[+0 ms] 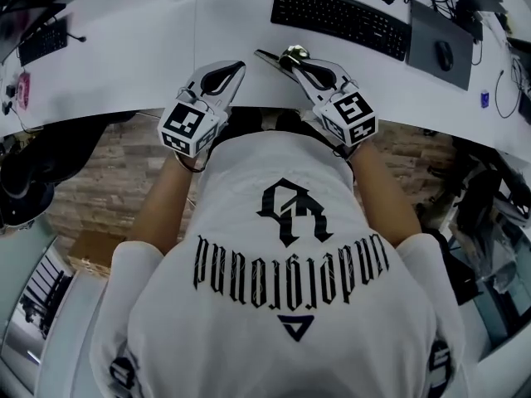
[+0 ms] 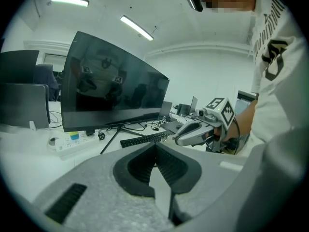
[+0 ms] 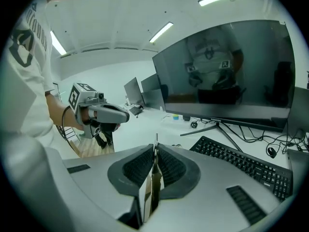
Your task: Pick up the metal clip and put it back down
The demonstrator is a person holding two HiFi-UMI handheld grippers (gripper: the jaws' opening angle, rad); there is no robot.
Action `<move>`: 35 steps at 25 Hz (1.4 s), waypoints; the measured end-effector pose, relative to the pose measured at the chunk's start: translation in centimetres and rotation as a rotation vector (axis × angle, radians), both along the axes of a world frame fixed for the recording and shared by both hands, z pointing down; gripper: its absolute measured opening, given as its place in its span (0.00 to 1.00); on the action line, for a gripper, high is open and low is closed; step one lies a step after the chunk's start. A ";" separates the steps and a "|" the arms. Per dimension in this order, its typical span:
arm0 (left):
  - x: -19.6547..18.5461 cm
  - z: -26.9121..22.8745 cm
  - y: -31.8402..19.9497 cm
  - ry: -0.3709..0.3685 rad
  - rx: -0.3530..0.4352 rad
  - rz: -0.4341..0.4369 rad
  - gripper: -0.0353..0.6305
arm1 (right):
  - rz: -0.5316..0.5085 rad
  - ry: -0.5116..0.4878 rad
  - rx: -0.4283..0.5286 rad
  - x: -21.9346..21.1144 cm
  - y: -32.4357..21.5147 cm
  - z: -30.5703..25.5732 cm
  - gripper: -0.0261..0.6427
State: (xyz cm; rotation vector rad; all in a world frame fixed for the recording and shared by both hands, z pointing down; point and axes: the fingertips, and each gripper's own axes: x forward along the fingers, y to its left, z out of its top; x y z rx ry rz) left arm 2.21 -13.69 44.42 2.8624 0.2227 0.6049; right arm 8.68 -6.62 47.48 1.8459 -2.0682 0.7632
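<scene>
Above the near edge of the white desk (image 1: 124, 65), facing a black keyboard (image 1: 340, 15) and a dark monitor (image 3: 227, 71), the right gripper (image 3: 155, 150) pinches a thin, flat, shiny metal clip (image 3: 154, 177) edge-on. The left gripper (image 2: 155, 147) is closed on nothing.

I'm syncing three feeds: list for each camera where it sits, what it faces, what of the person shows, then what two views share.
Head view: on the person's head, facing steeply down at the desk; shirt, forearms, left gripper and right gripper show.
Left gripper view: rides the left gripper, faces the monitor past shut jaws; shirt shows.
Right gripper view: rides the right gripper, faces the monitor past jaws clamping the metal clip; shirt shows.
Shared: both gripper views see the keyboard.
</scene>
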 end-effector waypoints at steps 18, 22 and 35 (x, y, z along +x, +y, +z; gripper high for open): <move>0.0 6.6 -2.0 -0.093 -0.054 0.050 0.07 | -0.026 -0.040 -0.113 -0.1 -2.4 9.2 0.10; 0.6 7.9 -2.1 -0.100 -0.057 0.055 0.07 | -0.033 -0.046 -0.111 0.3 -2.9 10.7 0.10; 1.4 9.8 -1.3 -0.136 -0.087 0.073 0.07 | -0.048 -0.084 -0.137 0.8 -3.1 14.2 0.10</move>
